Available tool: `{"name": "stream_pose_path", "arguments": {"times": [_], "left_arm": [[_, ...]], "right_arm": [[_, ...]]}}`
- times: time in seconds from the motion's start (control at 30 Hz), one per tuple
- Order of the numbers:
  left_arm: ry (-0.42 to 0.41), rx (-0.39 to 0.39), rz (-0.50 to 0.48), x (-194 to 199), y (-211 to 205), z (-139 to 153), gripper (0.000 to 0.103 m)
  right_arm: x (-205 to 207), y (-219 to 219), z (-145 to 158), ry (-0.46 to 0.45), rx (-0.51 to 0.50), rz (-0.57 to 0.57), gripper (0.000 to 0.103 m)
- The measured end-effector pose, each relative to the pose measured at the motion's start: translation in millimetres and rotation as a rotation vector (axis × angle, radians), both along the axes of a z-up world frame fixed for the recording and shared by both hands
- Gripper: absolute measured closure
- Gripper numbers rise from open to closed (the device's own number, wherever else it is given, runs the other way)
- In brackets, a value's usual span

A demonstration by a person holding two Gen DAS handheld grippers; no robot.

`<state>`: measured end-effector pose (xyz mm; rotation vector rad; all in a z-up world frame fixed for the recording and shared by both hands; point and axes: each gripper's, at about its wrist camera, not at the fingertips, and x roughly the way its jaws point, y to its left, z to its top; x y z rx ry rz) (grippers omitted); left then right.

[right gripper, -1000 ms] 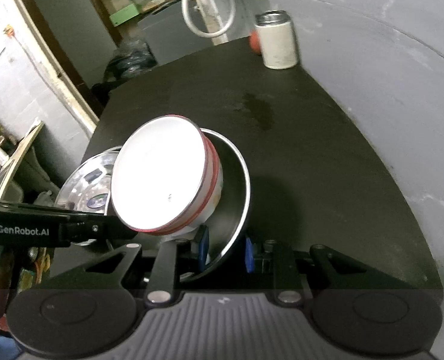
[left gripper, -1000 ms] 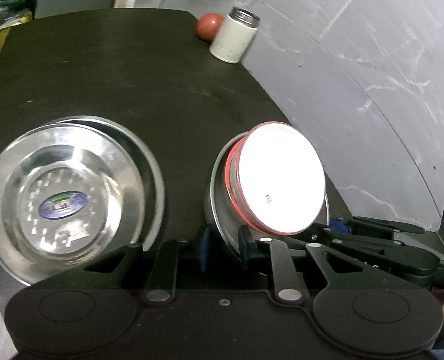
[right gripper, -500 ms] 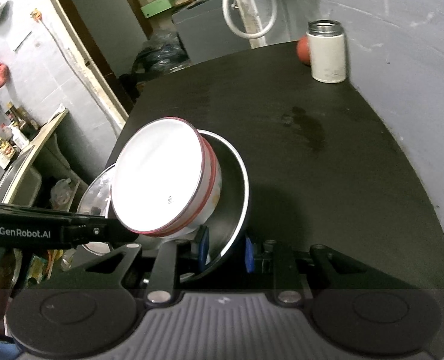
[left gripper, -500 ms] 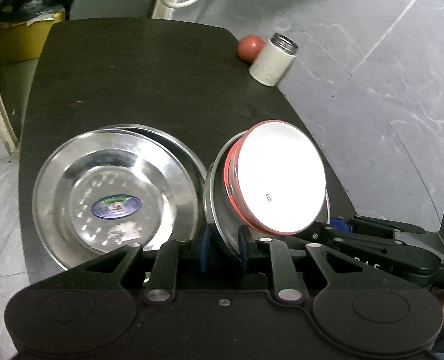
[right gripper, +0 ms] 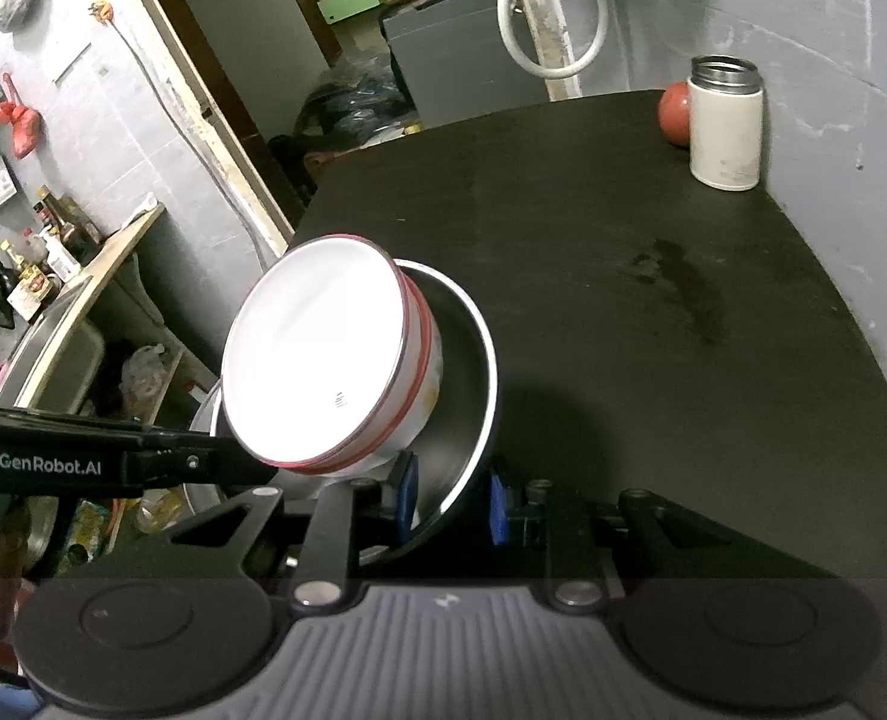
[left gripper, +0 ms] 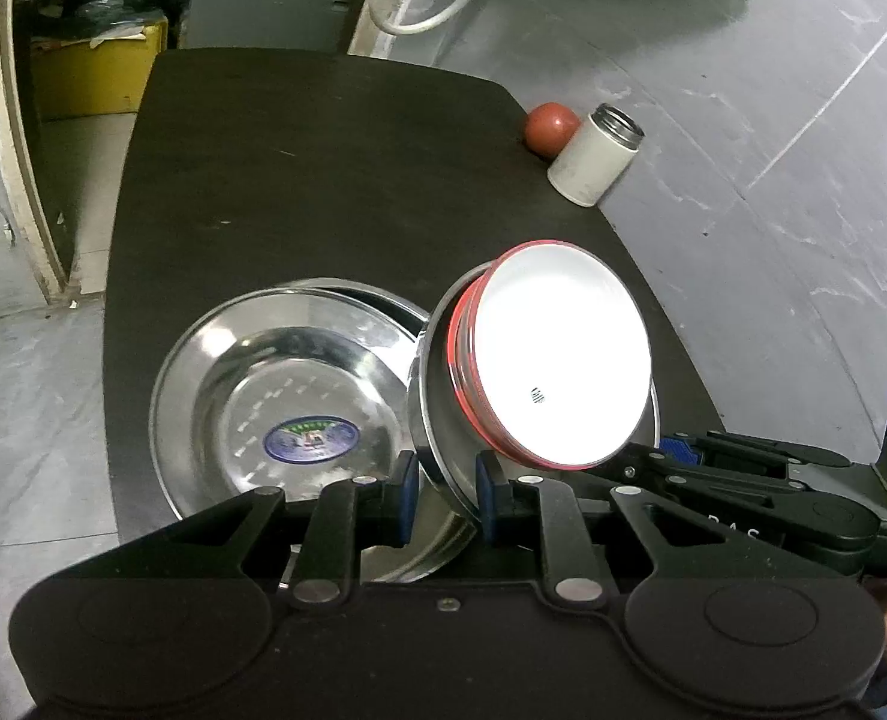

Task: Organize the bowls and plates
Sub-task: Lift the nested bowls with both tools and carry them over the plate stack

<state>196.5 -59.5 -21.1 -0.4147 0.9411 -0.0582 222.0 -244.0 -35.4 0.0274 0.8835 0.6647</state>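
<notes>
Carrying held plate tilted on edge, white bowl resting against it; rim pinched by left gripper and right gripper. Plate stack lies flat, just left of held plate.

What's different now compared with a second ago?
Both grippers, left gripper and right gripper, have lifted the steel plate carrying the white bowl higher above the table. Both still clamp the plate; the plate stack stayed put.
</notes>
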Motion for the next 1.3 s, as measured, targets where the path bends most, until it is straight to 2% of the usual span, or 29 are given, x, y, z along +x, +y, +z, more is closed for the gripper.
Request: {"name": "stream_pose_path", "arguments": {"times": [0.9, 1.3], "left_arm": [[0.062, -0.002, 0.121, -3.8, 59.4, -13.8, 0.081], [0.093, -0.008, 0.15, -7.8, 70.8, -19.9, 0.081]], "right_arm": [[14.3, 69.9, -8.9, 0.053, -0.021, 0.127, 0.076], [16.0, 80.2, -9.9, 0.082, -0.034, 0.17, 0.076]]}}
